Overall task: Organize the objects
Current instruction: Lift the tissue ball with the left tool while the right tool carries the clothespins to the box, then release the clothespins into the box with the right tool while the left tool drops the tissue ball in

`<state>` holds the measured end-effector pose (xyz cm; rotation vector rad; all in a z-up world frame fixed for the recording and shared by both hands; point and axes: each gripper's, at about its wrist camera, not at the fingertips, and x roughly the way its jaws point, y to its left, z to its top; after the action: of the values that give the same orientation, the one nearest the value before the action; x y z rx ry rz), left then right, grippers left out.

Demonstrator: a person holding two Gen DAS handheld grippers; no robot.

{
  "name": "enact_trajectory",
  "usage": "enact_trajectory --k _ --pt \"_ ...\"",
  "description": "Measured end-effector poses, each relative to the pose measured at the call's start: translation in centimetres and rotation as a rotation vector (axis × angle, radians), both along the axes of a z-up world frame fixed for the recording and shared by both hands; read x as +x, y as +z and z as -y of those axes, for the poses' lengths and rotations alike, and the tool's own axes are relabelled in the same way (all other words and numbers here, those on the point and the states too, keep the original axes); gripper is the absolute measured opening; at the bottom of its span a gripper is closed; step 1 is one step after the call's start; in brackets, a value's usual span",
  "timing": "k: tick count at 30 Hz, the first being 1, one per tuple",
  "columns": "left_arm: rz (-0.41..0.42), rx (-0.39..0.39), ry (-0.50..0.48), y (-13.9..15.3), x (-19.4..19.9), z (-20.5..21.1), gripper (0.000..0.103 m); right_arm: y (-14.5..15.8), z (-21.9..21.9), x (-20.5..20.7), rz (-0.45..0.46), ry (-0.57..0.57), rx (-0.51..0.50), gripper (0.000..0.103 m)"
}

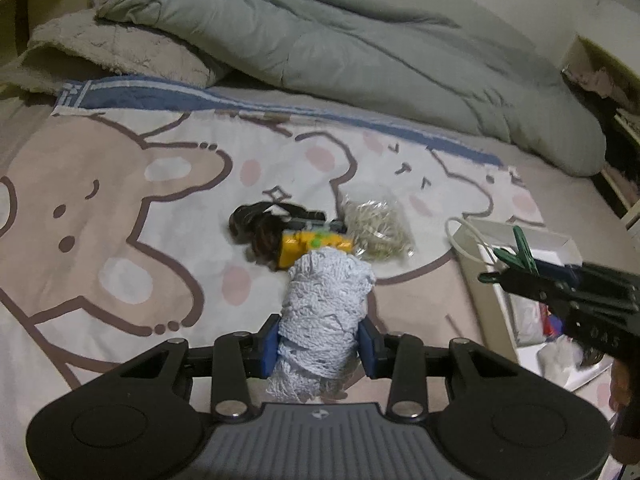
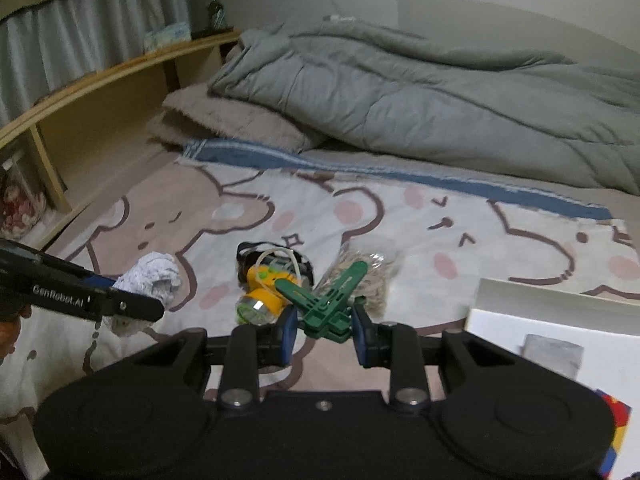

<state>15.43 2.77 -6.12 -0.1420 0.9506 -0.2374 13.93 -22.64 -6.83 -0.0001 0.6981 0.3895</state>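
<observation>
Left tongs (image 1: 319, 346), black linkages tipped with blue rubbery pads, are clenched on a rolled pale-blue knitted cloth (image 1: 326, 304) whose loopy, open-weave bundle stands up between the pads at lower centre of the left wrist view, its frayed end hanging below them. Right tongs (image 2: 325, 332), of the same build, are grasping a green plastic clothespin (image 2: 326, 300), a flat, slotted, hard-edged clip whose two arms splay upward in a V above the pads; in the left wrist view that clip shows at the right edge, over a white cardboard box (image 1: 486, 280) with an open flap. On the bed lies a soft flannel-looking blanket (image 1: 120, 220) printed with brown-outlined cartoon bears and pink cheek dots, edged by a blue band. Near the middle of it sits a small cluster: a yellow plastic headlamp (image 1: 308, 246) with a clear round lens and green dots, touching a black elastic strap (image 1: 260, 216) coiled behind it, and just beside these a crinkled clear bag of pale rubber bands (image 1: 376, 228). A thin cream cord loop (image 1: 464, 240) lies at the box's near corner. Across the top of both views a puffy grey quilted duvet (image 2: 400, 80) is bunched in thick folds, partly resting on a fuzzy beige fleece blanket (image 2: 228, 120). A light wooden shelf (image 2: 100, 92) curves along the upper left of the right wrist view.
</observation>
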Motion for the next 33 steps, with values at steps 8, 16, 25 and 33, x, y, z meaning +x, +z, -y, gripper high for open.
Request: enact_trajectory --k 8,16,25,33 --pt "0.036 -0.022 -0.025 1.0 -0.3 3.2 0.041 1.3 3.6 -2.0 0.045 -0.054 0.017 0.03" --pt "0.048 -0.039 -0.064 1.1 0.1 6.5 0.041 1.6 9.6 -2.9 0.056 -0.162 0.005 0.03" --pt "0.037 -0.037 -0.124 0.5 0.7 10.0 0.041 0.0 16.5 -3.6 0.006 -0.296 -0.051 0.03" --pt "0.035 -0.051 -0.181 0.4 1.2 13.1 0.041 -1.7 19.3 -5.1 -0.141 -0.3 -0.096 0.03"
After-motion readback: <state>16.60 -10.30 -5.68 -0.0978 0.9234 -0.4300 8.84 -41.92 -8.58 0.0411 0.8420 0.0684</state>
